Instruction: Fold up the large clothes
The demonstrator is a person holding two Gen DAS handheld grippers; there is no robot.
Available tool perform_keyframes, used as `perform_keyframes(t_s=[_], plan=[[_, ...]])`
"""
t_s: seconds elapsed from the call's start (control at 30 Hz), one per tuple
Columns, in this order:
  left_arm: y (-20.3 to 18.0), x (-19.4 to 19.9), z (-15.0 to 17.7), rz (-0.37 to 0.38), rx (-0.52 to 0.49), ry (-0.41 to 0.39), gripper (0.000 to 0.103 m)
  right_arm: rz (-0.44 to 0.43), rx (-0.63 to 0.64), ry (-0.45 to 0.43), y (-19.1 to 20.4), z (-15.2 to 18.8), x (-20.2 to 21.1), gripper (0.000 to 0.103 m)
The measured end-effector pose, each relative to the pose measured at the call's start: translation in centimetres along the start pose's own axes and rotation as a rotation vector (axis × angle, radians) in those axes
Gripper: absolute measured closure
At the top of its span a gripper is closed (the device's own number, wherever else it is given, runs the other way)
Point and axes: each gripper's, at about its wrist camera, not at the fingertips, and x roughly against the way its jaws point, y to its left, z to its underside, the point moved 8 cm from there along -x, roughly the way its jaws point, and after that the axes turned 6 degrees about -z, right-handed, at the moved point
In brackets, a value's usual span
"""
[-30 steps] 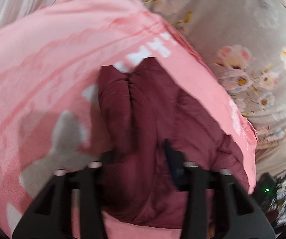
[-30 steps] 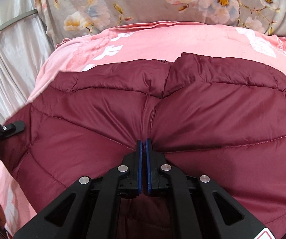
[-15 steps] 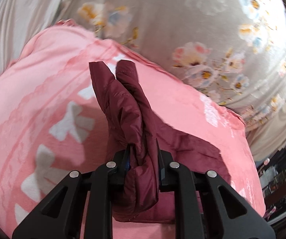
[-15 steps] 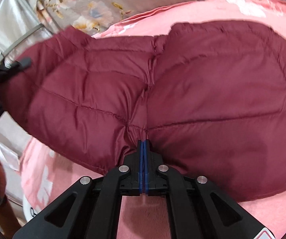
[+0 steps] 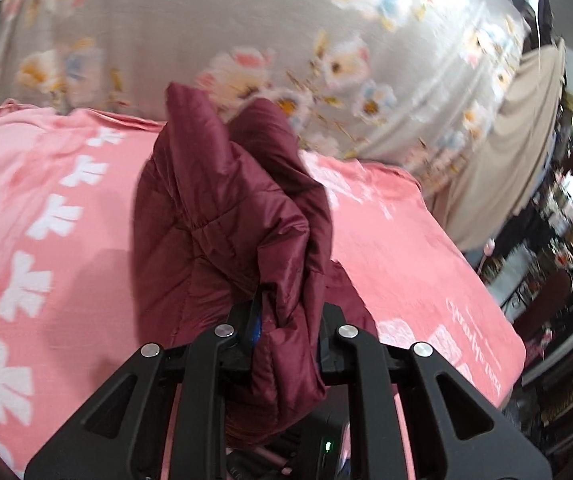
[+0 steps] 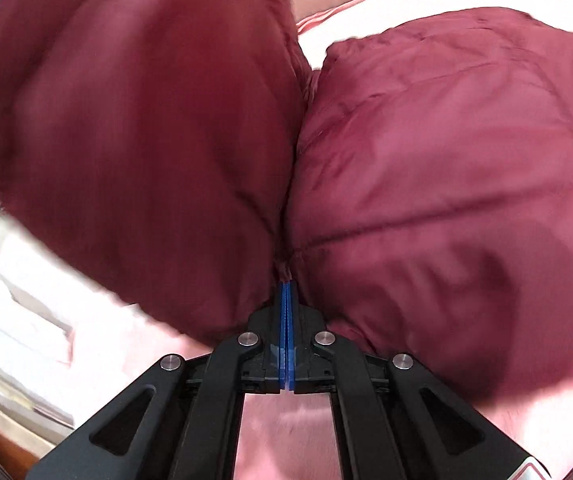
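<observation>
The dark red puffy jacket (image 5: 230,216) is partly up in the air over the pink blanket (image 5: 46,208) on the bed, with the flowery grey sheet (image 5: 246,20) at the far side. The left gripper (image 5: 286,332) is squeezing a thick bunch of the jacket between its jaws, and that bunch stands up in front of it. Its jaws have just been closing in on the fabric. The right gripper (image 6: 287,300) is pinched tight on a thin bit of jacket at a seam, with big puffy parts bulging out to its left and right. I think the step now is to bring one side of the jacket over onto the other. To do it well, both grips should stay tight, because the shiny fabric looks slippery. The lifted side should go high enough not to drag, then come down flat so the edges line up. The puffy parts may spring back, so press them down gently.
</observation>
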Motion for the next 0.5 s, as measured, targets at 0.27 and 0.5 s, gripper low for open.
perform_keyframes(t_s=[0.27, 0.5], plan=[[-4.4, -6.1, 2.4, 0.021, -0.056, 0.119, 0.089, 0.164, -0.011, -0.157, -4.0, -0.3, 11.0, 0.103], [-7.2, -11.0, 6.4, 0.011, -0.096, 0.242, 0.089, 0.276, -0.056, -0.210, -7.6, 0.4, 15.7, 0.103]])
